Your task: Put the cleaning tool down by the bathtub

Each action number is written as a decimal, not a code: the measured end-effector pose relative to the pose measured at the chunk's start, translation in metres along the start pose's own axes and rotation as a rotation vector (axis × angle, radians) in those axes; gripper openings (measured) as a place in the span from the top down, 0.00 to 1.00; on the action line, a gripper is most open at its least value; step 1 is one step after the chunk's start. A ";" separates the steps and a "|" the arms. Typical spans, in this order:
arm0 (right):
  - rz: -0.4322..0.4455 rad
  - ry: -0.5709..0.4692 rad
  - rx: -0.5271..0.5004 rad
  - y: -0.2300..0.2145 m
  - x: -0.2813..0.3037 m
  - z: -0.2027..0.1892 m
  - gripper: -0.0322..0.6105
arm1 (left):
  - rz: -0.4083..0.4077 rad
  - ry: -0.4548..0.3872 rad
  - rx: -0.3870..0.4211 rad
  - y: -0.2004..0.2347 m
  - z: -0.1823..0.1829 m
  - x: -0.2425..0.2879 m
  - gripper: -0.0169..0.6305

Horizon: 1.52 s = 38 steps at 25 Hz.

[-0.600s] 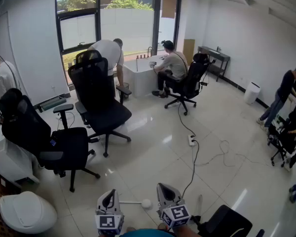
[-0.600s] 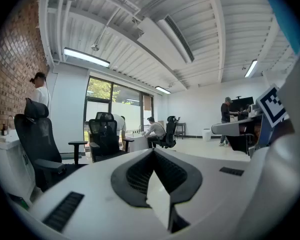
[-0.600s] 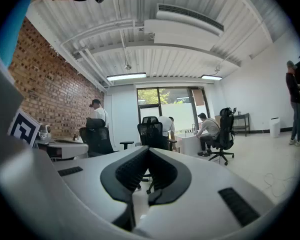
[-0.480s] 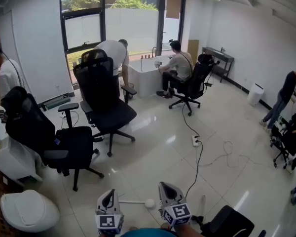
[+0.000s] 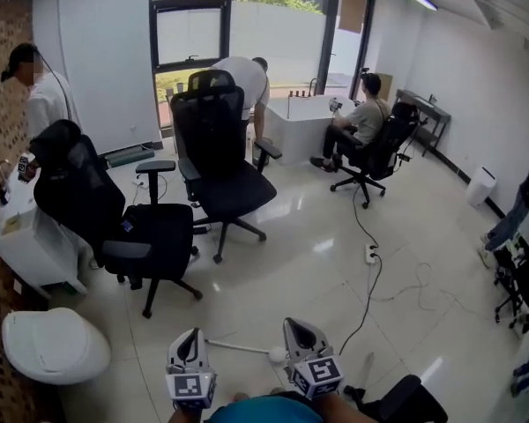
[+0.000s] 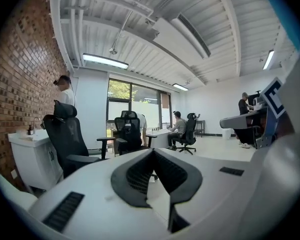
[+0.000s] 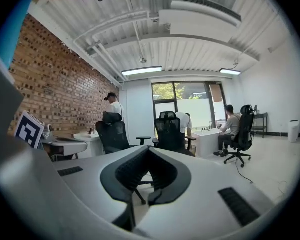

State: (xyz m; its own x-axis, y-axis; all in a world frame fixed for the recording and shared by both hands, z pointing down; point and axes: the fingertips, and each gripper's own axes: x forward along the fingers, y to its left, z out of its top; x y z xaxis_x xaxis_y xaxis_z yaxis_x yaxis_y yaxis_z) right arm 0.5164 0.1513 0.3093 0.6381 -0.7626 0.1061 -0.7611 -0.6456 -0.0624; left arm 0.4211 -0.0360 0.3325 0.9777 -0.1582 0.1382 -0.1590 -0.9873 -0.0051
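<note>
The white bathtub (image 5: 307, 129) stands far off by the window, with one person bent over it and another seated beside it. It also shows small in the left gripper view (image 6: 157, 135) and the right gripper view (image 7: 206, 139). My left gripper (image 5: 191, 349) and right gripper (image 5: 300, 338) sit side by side at the bottom edge, both level, both with jaws together and nothing between them. A thin white rod with a ball end (image 5: 276, 354) shows low between them. I cannot tell whether it lies on the floor.
Two black office chairs (image 5: 222, 161) (image 5: 115, 227) stand between me and the tub. A white cabinet (image 5: 22, 236) and a round white lid (image 5: 53, 346) are at the left. A cable with a power strip (image 5: 370, 254) crosses the floor. Another black chair (image 5: 406, 401) is by my right side.
The head view has swung left, so the chairs and bathtub sit further right in the picture. Both grippers stay low and together.
</note>
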 end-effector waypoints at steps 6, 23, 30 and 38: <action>0.057 0.023 0.010 0.002 0.018 -0.007 0.95 | 0.069 0.027 0.006 0.009 -0.009 -0.008 0.97; 0.280 0.158 0.013 -0.012 0.055 -0.077 0.90 | 0.212 0.043 0.012 0.008 -0.027 -0.010 0.97; 0.253 0.197 -0.054 0.016 0.076 -0.090 0.86 | 0.171 0.045 -0.044 0.054 -0.051 -0.014 0.91; 0.206 0.229 -0.113 0.032 0.089 -0.119 0.82 | 0.074 0.068 -0.026 0.089 -0.075 -0.004 0.87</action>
State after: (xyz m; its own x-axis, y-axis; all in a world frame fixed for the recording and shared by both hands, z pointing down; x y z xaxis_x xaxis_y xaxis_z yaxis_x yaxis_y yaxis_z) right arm 0.5353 0.0674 0.4350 0.4364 -0.8393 0.3243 -0.8878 -0.4602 0.0036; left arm 0.3927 -0.1222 0.4061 0.9518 -0.2279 0.2051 -0.2344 -0.9721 0.0078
